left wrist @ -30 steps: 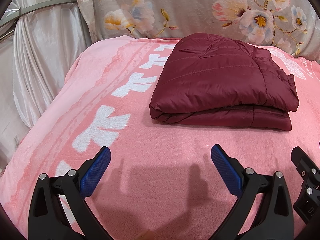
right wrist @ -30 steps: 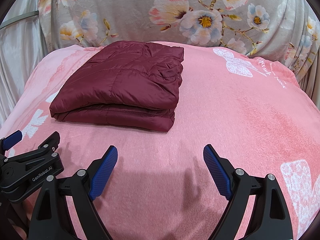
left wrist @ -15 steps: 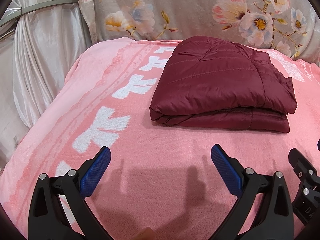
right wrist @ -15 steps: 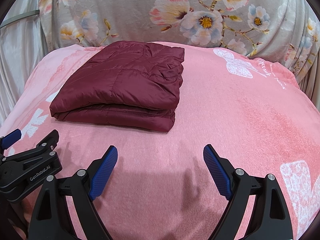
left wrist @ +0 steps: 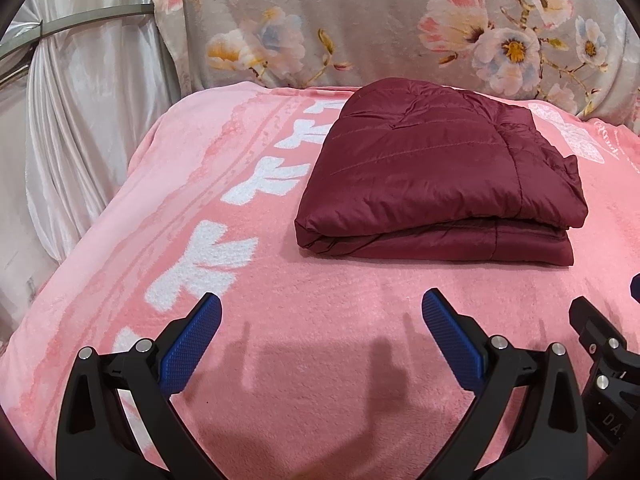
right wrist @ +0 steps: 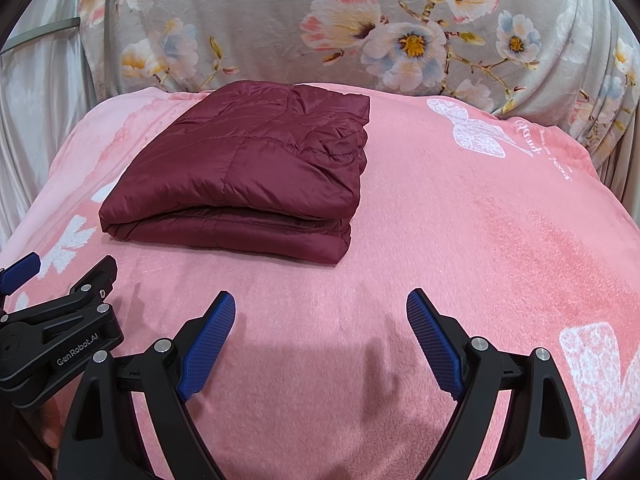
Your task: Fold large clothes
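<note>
A maroon quilted jacket (left wrist: 436, 168) lies folded into a neat, layered rectangle on a pink fleece blanket (left wrist: 328, 360) printed with white shapes, toward the far side of it near a grey floral cloth (right wrist: 280, 32) draped upright behind. The left tool (left wrist: 322, 312) hangs over bare blanket on the near side of the jacket, its blue pads spread wide with nothing between them. The right tool (right wrist: 320, 312) sits just beside it, likewise released and empty, apart from the jacket. A pale satin curtain (left wrist: 80, 120) hangs at the left.
</note>
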Demonstrator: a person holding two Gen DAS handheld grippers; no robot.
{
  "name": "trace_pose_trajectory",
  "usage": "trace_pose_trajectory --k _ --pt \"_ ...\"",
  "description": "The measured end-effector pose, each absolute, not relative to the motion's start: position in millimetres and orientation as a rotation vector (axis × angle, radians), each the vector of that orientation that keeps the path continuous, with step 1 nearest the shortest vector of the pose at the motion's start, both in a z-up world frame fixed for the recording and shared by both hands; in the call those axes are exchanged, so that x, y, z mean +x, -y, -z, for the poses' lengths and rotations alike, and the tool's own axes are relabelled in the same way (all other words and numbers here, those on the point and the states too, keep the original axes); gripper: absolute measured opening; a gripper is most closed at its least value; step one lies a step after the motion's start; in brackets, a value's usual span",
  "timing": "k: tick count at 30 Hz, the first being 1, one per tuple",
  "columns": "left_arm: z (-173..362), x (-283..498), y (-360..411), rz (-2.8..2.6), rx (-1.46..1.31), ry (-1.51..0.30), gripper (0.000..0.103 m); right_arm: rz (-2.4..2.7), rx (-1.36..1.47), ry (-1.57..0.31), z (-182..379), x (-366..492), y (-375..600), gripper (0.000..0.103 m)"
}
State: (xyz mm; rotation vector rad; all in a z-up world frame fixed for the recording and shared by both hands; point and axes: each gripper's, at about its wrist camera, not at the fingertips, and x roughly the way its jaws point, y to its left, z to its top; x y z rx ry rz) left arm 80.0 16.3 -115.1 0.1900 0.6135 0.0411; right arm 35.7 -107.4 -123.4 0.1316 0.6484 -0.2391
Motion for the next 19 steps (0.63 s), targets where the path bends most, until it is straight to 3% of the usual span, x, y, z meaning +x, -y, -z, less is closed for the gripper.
trace_pose_trajectory --k 19 --pt "117.4 79.4 -13.8 -0.041 0.198 -0.617 0.098 0.241 0.131 -0.648 124.0 35.8 106.5 0.086"
